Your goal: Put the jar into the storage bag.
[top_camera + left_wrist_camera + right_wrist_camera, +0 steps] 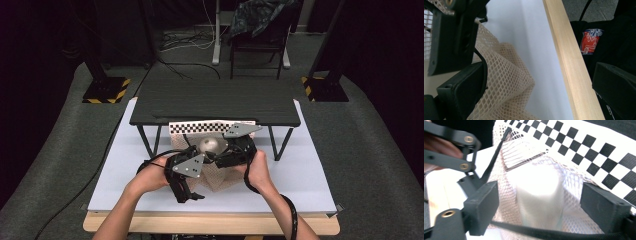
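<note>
Black jaws of the right hand-held gripper (539,207) stand apart on either side of a white rounded object (540,197) that sits inside the cream mesh bag (574,185), and the pads do not press on it. The bag lies on the white sheet of the bench (300,175), just in front of a low black stand (215,102). The left hand-held gripper (534,85) has its jaws wide too, with a fold of mesh lying against one jaw rather than clamped. My chief worry is the mesh: with neither gripper pinching it, the bag mouth could sag shut over the object, or threads could snag on a jaw and drag the whole bag toward the wooden edge (566,62). The object, being smooth, might also roll deeper in. As for markings, a black-and-white checkered band (599,147) runs along the bag; a red patch (590,41) on dark clothing bears white drawing, not readable.
</note>
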A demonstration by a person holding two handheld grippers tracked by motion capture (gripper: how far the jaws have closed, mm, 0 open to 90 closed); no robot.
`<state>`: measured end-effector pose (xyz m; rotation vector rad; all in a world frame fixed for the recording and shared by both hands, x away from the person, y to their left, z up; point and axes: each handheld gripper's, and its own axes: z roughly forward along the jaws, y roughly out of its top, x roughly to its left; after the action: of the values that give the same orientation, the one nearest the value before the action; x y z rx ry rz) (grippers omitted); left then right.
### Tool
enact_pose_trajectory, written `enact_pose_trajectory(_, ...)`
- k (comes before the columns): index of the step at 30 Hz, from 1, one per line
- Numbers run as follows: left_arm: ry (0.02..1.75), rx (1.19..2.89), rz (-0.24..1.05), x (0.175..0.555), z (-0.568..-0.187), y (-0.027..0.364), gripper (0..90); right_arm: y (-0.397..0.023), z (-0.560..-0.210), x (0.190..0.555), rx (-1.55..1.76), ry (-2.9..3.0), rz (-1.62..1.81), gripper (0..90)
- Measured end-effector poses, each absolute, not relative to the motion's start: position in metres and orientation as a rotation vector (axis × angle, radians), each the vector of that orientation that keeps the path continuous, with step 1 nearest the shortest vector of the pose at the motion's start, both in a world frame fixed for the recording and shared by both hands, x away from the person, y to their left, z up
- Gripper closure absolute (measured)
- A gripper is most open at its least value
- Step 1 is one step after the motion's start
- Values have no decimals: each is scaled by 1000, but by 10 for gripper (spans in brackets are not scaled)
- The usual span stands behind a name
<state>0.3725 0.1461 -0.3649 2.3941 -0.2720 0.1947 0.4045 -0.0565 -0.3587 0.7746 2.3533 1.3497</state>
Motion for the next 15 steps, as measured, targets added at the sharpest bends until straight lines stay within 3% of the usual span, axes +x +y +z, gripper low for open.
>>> enact_pose_trajectory(6,-268,2382,201,373,-365,146,0,-60,-353,392,690,2350,1382,41)
enact_pose_trajectory(15,-256,2387,214,374,-366,145,0,-67,-353,379,612,2286,1512,43)
